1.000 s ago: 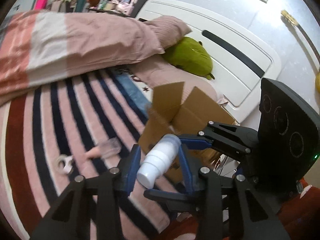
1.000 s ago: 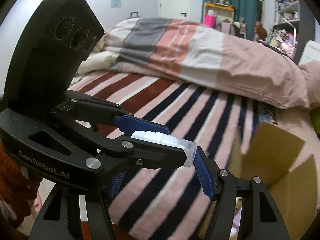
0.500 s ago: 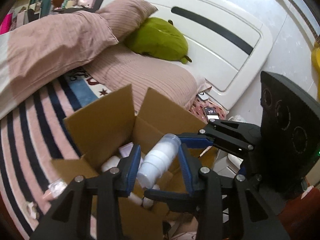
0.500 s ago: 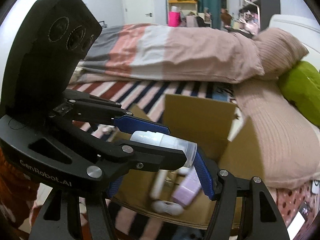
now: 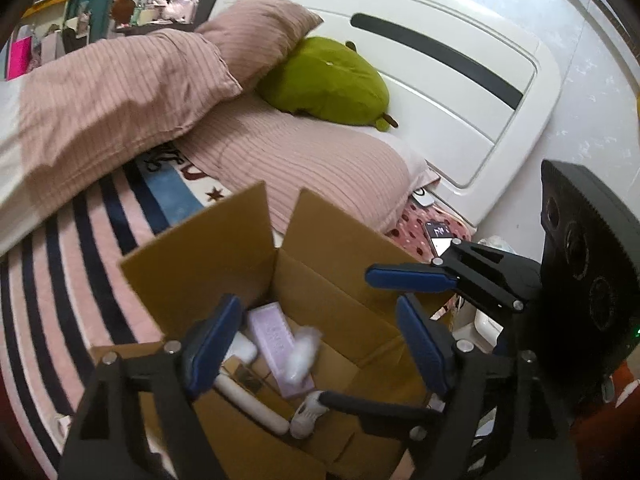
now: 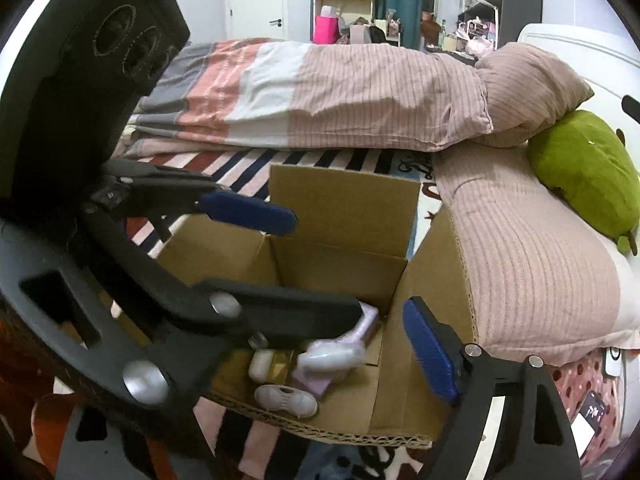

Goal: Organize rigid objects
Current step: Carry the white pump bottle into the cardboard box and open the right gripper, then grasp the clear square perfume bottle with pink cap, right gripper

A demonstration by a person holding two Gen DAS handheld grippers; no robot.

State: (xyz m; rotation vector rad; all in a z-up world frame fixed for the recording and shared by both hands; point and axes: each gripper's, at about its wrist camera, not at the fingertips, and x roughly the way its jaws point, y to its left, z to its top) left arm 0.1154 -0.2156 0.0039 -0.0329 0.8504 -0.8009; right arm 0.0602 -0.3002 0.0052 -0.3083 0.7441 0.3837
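An open cardboard box (image 5: 328,264) (image 6: 344,208) stands on the striped bed. Inside lie a lilac box (image 5: 276,340), white containers (image 5: 248,396) (image 6: 286,400) and others. My left gripper (image 5: 316,344) is open above the box, and a blurred white bottle (image 5: 302,354) is falling out of it. My right gripper (image 6: 352,280) is open above the box too, and a blurred pale bottle (image 6: 332,356) is dropping from it onto the contents.
A pink striped duvet (image 6: 340,92), pillows (image 5: 312,168) and a green plush (image 5: 332,84) lie behind the box. The white headboard (image 5: 460,92) is at the right. A phone (image 5: 438,234) lies on dotted fabric beside the bed.
Both grippers swung over the box and opened. The white bottles they held have left the jaws and are falling into the box.
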